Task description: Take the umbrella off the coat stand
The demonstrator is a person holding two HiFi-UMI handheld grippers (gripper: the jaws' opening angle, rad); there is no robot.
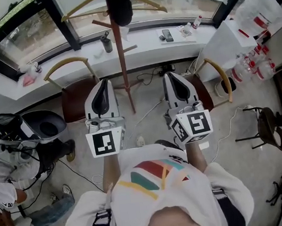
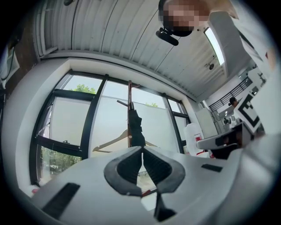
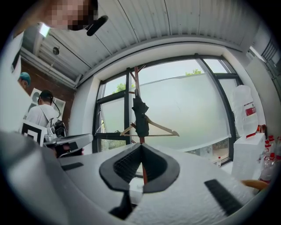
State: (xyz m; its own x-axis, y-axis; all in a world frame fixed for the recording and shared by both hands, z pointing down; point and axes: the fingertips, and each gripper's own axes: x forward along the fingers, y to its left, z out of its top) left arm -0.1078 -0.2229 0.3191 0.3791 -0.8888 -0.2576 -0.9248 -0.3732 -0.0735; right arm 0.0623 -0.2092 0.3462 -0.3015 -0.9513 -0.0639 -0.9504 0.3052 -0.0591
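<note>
1. A window sill (image 1: 143, 48) runs across the far side of the room. The coat stand (image 1: 121, 61) rises just in front of it, between two chairs (image 1: 76, 99).
2. The umbrella (image 1: 117, 4), dark and folded, hangs at the top of the stand against the pole. A wooden hanger (image 1: 144, 2) hangs beside it.
3. The left gripper (image 1: 103, 83) and right gripper (image 1: 171, 77) are held side by side, well apart from the stand. Both are clenched with nothing between the jaws.
4. This looks like the approach, and nothing is grasped yet. One claw should probably open before it arrives and take the folded body near its middle. Lifting upward to clear the peg seems better than pulling outward, which could tip the stand or snag the hanger.
5. Only the head view shows the stand's foot, the floor cables (image 1: 151, 111) and the chairs. The frame edge cuts off the umbrella's top there.
6. The gripper views show the umbrella's whole hanging length against the bright glass. The right gripper view also shows the hanger spread behind it.
7. Only the head view shows the bottle (image 1: 106, 42) and phone (image 1: 167, 35) on the sill.
</note>
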